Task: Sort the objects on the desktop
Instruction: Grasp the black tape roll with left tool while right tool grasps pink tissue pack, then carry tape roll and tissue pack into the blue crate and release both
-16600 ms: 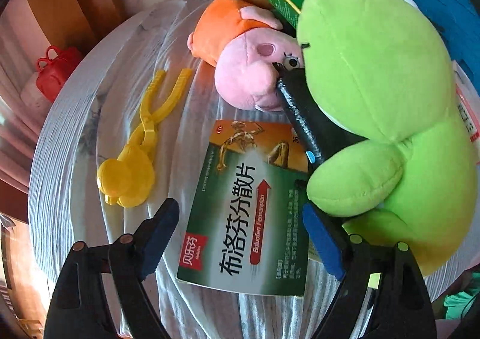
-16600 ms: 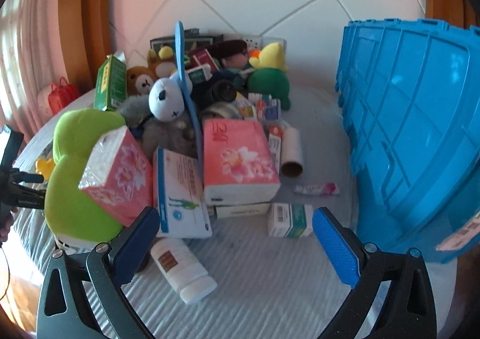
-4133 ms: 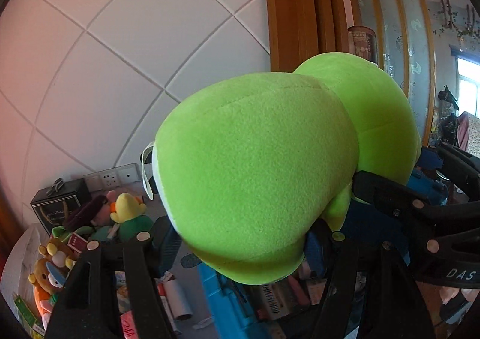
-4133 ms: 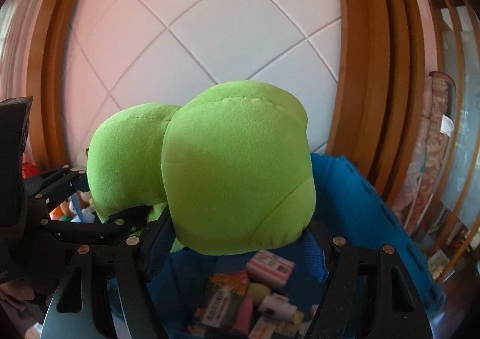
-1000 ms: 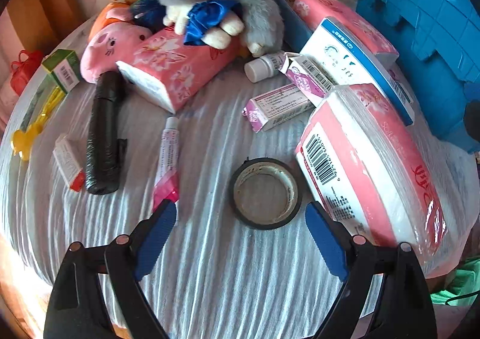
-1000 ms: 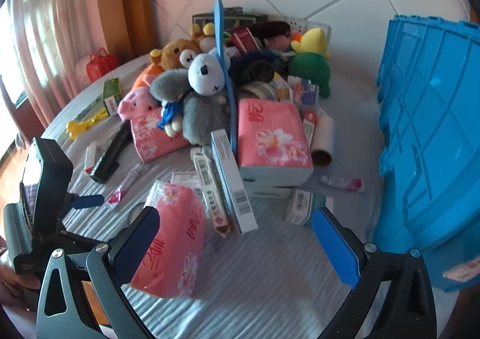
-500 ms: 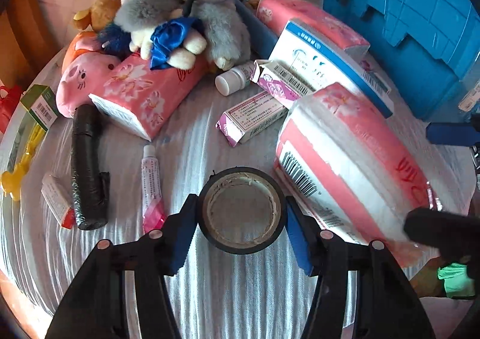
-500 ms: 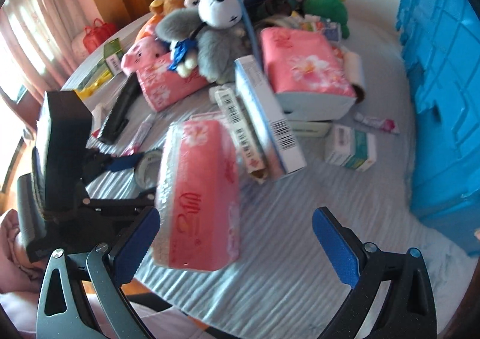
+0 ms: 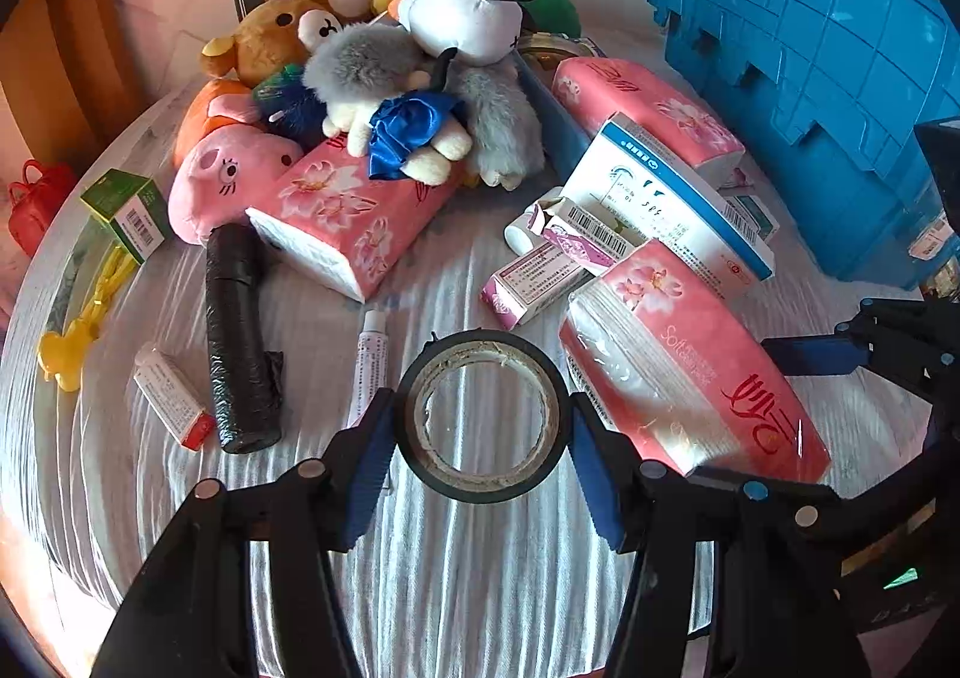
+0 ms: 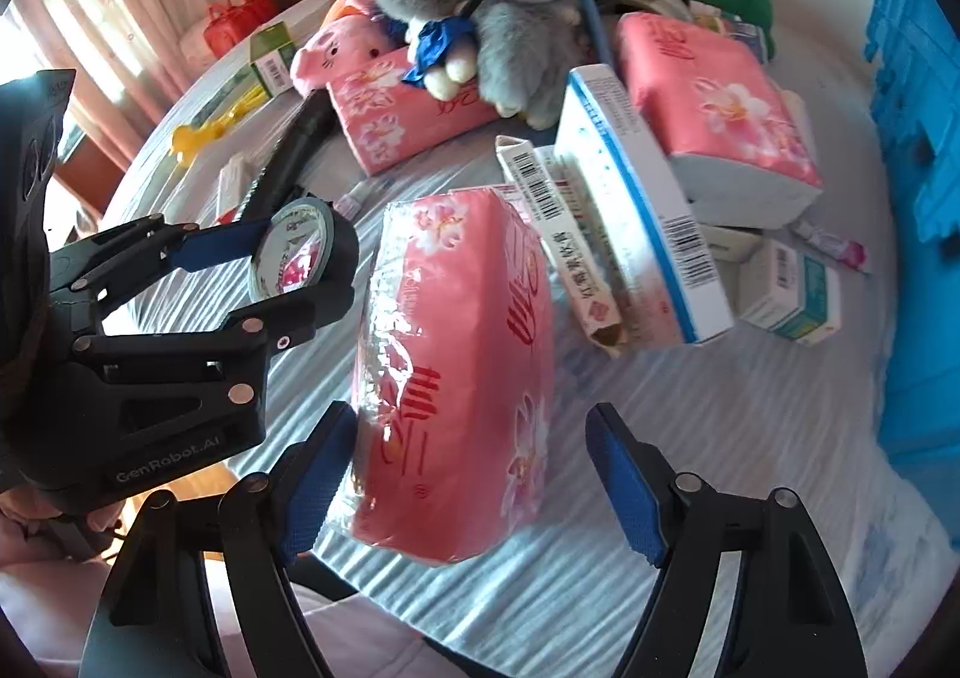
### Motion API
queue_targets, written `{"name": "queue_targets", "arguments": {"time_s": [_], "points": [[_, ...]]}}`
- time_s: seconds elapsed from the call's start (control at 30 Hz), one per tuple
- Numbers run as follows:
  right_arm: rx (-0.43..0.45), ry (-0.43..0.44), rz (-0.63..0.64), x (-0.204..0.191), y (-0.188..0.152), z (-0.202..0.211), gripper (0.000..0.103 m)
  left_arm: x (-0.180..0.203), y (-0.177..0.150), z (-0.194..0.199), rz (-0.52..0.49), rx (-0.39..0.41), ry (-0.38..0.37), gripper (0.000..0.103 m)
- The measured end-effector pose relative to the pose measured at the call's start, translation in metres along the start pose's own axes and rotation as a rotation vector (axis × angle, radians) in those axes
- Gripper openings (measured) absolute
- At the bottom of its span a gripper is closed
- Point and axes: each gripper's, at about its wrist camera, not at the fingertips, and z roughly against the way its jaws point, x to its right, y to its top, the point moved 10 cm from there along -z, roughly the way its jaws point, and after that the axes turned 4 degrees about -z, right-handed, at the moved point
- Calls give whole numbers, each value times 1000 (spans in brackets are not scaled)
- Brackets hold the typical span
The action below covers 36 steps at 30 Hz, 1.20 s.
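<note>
My left gripper [image 9: 480,429] is shut on a black tape roll [image 9: 414,378], both blue pads pressing its outer rim, and holds it a little above the striped tablecloth. The right wrist view shows the same tape roll [image 10: 339,246] in the left gripper [image 10: 288,264] at the left. A pink tissue pack [image 10: 456,378] lies near the table's front edge, also seen as the tissue pack [image 9: 678,366] right of the roll. My right gripper [image 10: 474,474] straddles its near end, jaws closing. The left pad touches the wrapper. The right pad stands apart from it.
A blue crate [image 9: 828,78] stands at the right. Plush toys [image 9: 420,96] pile at the back with two more pink tissue packs [image 9: 348,210], medicine boxes [image 9: 666,192], a black bag roll [image 9: 237,336], tubes and a yellow toy [image 9: 72,342]. The table edge runs close in front.
The left gripper shut on the tape roll and raised it off the cloth. The right gripper came down over the pink tissue pack and its jaws narrowed.
</note>
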Motion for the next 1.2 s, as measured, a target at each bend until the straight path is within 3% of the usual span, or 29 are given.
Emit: {"name": "queue_targets", "arguments": {"time_s": [0.23, 0.3, 0.37, 0.57, 0.63, 0.67, 0.73, 0.87, 1.2], "points": [[5, -35, 20, 1, 2, 0, 76, -3, -12, -2, -11, -20, 4, 55], [30, -68, -8, 14, 7, 9, 64, 0, -12, -1, -14, -18, 0, 55], [36, -94, -38, 29, 9, 14, 64, 4, -11, -1, -21, -14, -4, 55], [-8, -66, -60, 36, -4, 9, 73, 21, -10, -3, -60, -22, -23, 55], [-15, -46, -46, 26, -4, 3, 65, 23, -7, 1, -70, -11, -13, 55], [-10, -30, -32, 21, -4, 4, 53, 22, -5, 3, -72, -4, -7, 55], [11, -57, -1, 16, 0, 8, 52, 18, 0, 10, -56, 15, -8, 55], [77, 12, -15, 10, 15, 31, 51, 8, 17, 32, -26, 79, 8, 55], [360, 6, -9, 20, 72, 128, 51, 0, 93, 99, -19, 298, 80, 55]]}}
